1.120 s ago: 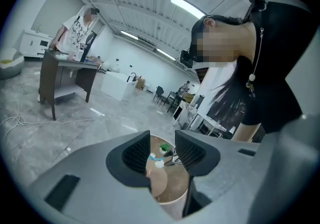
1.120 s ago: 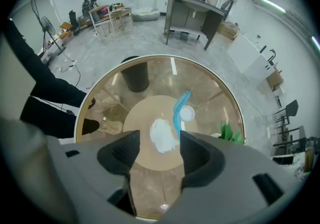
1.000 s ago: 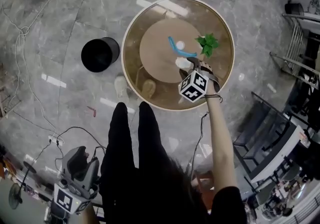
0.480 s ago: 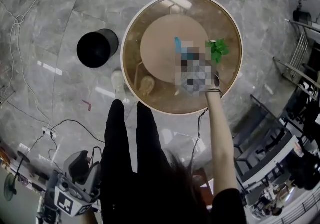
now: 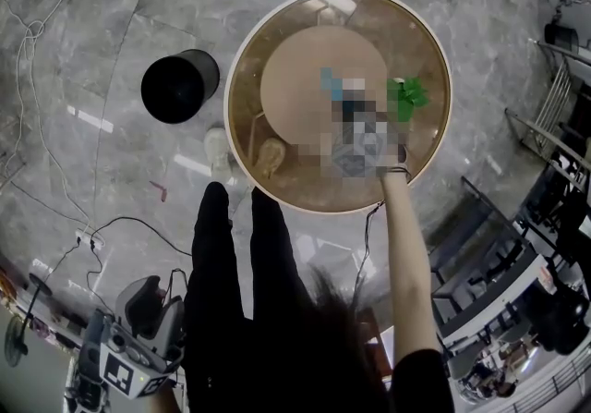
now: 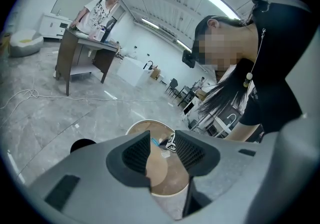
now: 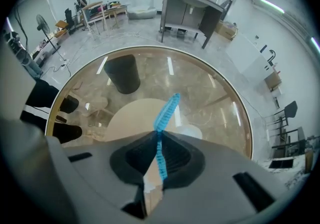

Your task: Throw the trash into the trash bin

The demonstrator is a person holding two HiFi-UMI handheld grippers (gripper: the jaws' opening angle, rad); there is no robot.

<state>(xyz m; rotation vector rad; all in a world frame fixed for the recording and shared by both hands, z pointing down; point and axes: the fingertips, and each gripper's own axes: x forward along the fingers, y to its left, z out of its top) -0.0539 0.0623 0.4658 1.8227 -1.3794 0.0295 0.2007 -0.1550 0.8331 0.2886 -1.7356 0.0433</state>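
Note round glass table [image 5: 420, 51], black trash bin [image 5: 180, 86] on floor just left of it, left gripper [image 6: 162, 150] at near left with jaws spread and empty, right gripper [image 7: 158, 144] over table, jaws just closed, pinching near end of blue ridged strip [image 7: 165, 113].

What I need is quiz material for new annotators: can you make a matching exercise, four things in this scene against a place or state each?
Things: 1 blue strip; 2 trash bin; 3 green leafy item; 4 left gripper.
Places or states: A on the floor beside the round table; B jaws apart, nothing between them; C pinched in the right gripper; D on the glass tabletop near its edge.
Pairs: 1-C, 2-A, 3-D, 4-B.
The right gripper's jaws have just been closing, the strip between them.
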